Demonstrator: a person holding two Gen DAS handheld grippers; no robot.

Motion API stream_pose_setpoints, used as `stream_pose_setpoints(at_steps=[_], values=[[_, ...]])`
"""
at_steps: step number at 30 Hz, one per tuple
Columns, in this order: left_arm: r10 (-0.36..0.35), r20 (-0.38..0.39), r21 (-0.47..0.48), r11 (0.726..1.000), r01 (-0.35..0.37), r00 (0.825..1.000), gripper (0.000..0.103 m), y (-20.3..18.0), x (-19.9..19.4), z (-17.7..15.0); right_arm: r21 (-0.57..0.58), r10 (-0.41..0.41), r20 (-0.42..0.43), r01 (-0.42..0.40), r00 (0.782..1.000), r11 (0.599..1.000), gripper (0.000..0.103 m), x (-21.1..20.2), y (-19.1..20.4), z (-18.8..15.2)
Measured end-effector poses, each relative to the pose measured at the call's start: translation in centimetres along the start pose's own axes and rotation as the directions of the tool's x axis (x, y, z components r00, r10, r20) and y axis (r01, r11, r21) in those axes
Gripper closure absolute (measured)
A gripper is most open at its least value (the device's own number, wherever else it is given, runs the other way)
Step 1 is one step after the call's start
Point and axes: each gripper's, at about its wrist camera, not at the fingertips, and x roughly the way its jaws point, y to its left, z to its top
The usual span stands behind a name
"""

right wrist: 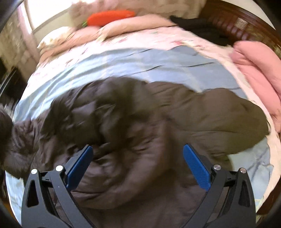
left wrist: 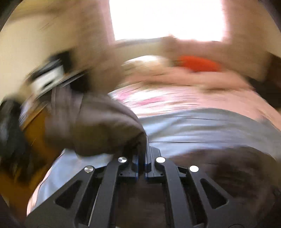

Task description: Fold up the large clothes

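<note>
A large dark brown padded jacket [right wrist: 140, 122] lies spread on a light blue sheet [right wrist: 123, 61] on the bed. My right gripper [right wrist: 137, 149] is open and empty, its blue pads [right wrist: 196, 166] wide apart above the jacket's middle. My left gripper [left wrist: 143, 154] is shut on a fold of the jacket [left wrist: 98, 122], which rises in a bunch above the jaws. The left wrist view is blurred by motion.
A pink floral bedcover [right wrist: 175, 36] lies under the sheet. An orange carrot-shaped cushion [right wrist: 110, 16] rests at the head of the bed. Folded pink bedding [right wrist: 260, 70] sits at the right edge. A dark wooden headboard [right wrist: 237, 22] stands behind. A bright window [left wrist: 166, 19] lies ahead.
</note>
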Motion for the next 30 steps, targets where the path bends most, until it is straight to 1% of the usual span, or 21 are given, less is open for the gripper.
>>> stream_pose_setpoints(at_steps=[1, 2, 4, 5, 6, 8, 10, 11, 12, 13, 14, 15, 16, 19, 22, 23, 24, 25, 27, 28, 30], values=[[-0.079, 0.021, 0.075, 0.994, 0.078, 0.997, 0.099, -4.6, -1.1, -0.1, 0.03, -0.006, 0.004, 0.006, 1.0, 1.0, 0.001, -0.4, -1.4, 0.0], [-0.128, 0.025, 0.128, 0.984, 0.124, 0.991, 0.099, -7.6, -1.8, -0.5, 0.066, -0.017, 0.003, 0.016, 1.0, 0.998, 0.001, -0.7, -3.5, -0.3], [-0.218, 0.003, 0.273, 0.939, 0.209, 0.976, 0.099, -14.8, -2.2, -2.6, 0.111, -0.04, -0.006, 0.04, 0.999, 0.993, 0.001, -0.9, -6.4, -0.6], [-0.252, -0.012, 0.35, 0.906, 0.24, 0.968, 0.099, -18.6, -2.2, -4.6, 0.141, -0.062, -0.018, 0.064, 0.998, 0.988, 0.001, -1.1, -8.5, -1.3], [-0.271, -0.043, 0.415, 0.871, 0.264, 0.962, 0.099, -21.8, -1.8, -6.9, 0.159, -0.077, -0.029, 0.08, 0.997, 0.984, 0.001, -1.1, -9.8, -1.7], [-0.271, -0.122, 0.494, 0.818, 0.295, 0.955, 0.098, -25.8, -0.4, -11.2, 0.198, -0.105, -0.056, 0.114, 0.993, 0.974, 0.001, -1.1, -12.6, -3.0], [-0.235, -0.161, 0.546, 0.788, 0.285, 0.959, 0.096, -28.0, 0.9, -15.1, 0.226, -0.142, -0.099, 0.161, 0.985, 0.961, 0.001, -0.9, -15.6, -4.6], [-0.225, -0.168, 0.556, 0.783, 0.281, 0.96, 0.086, -28.3, 1.5, -16.0, 0.235, -0.153, -0.118, 0.177, 0.981, 0.956, 0.001, -0.7, -16.9, -5.3], [-0.232, -0.193, 0.556, 0.775, 0.301, 0.953, 0.073, -28.5, 2.0, -17.1, 0.239, -0.158, -0.126, 0.184, 0.979, 0.953, 0.001, -0.5, -17.5, -5.8], [-0.253, -0.224, 0.551, 0.764, 0.336, 0.941, 0.03, -28.8, 2.2, -17.6, 0.242, -0.167, -0.134, 0.196, 0.977, 0.95, 0.001, -0.3, -18.3, -6.4], [-0.269, -0.23, 0.556, 0.752, 0.353, 0.935, 0.007, -28.9, 2.1, -18.4, 0.24, -0.174, -0.138, 0.204, 0.975, 0.949, 0.001, -0.2, -18.7, -6.8], [-0.25, -0.177, 0.575, 0.758, 0.307, 0.952, 0.004, -28.7, 1.6, -18.6, 0.235, -0.187, -0.146, 0.218, 0.971, 0.947, 0.001, 0.1, -19.1, -7.3], [-0.263, -0.154, 0.583, 0.754, 0.303, 0.952, 0.003, -28.4, 0.8, -18.5, 0.229, -0.197, -0.154, 0.229, 0.968, 0.946, 0.001, 0.4, -19.2, -7.5], [-0.316, -0.14, 0.574, 0.746, 0.337, 0.938, 0.003, -26.8, -1.4, -16.9, 0.222, -0.198, -0.157, 0.23, 0.968, 0.948, 0.001, 1.0, -18.6, -7.2], [-0.435, -0.118, 0.484, 0.76, 0.434, 0.893, 0.003, -22.3, -4.9, -12.1, 0.211, -0.154, -0.132, 0.179, 0.979, 0.961, 0.001, 0.9, -15.8, -5.5], [-0.484, -0.098, 0.402, 0.78, 0.48, 0.869, 0.003, -19.1, -6.0, -9.4, 0.198, -0.137, -0.119, 0.159, 0.983, 0.967, 0.001, 0.9, -14.5, -4.6], [-0.496, -0.085, 0.357, 0.795, 0.491, 0.864, 0.002, -17.7, -6.3, -8.2, 0.185, -0.127, -0.109, 0.146, 0.986, 0.972, 0.001, 0.7, -13.4, -4.0], [-0.496, -0.064, 0.276, 0.825, 0.493, 0.866, 0.002, -14.8, -5.7, -6.1, 0.162, -0.113, -0.094, 0.127, 0.989, 0.979, 0.001, 0.5, -11.7, -3.1], [-0.43, -0.037, 0.059, 0.9, 0.431, 0.902, 0.002, -8.0, -2.7, -3.9, 0.122, -0.091, -0.073, 0.1, 0.993, 0.987, 0.001, 0.1, -8.7, -2.1], [-0.374, -0.067, -0.051, 0.927, 0.371, 0.925, 0.002, -5.0, 0.0, -4.3, 0.102, -0.075, -0.063, 0.081, 0.995, 0.991, 0.001, 0.0, -6.9, -1.9], [-0.289, -0.16, -0.172, 0.95, 0.261, 0.944, 0.004, -1.2, 4.2, -6.3, 0.069, -0.055, -0.053, 0.059, 0.997, 0.996, 0.001, 0.0, -4.0, -2.0]])
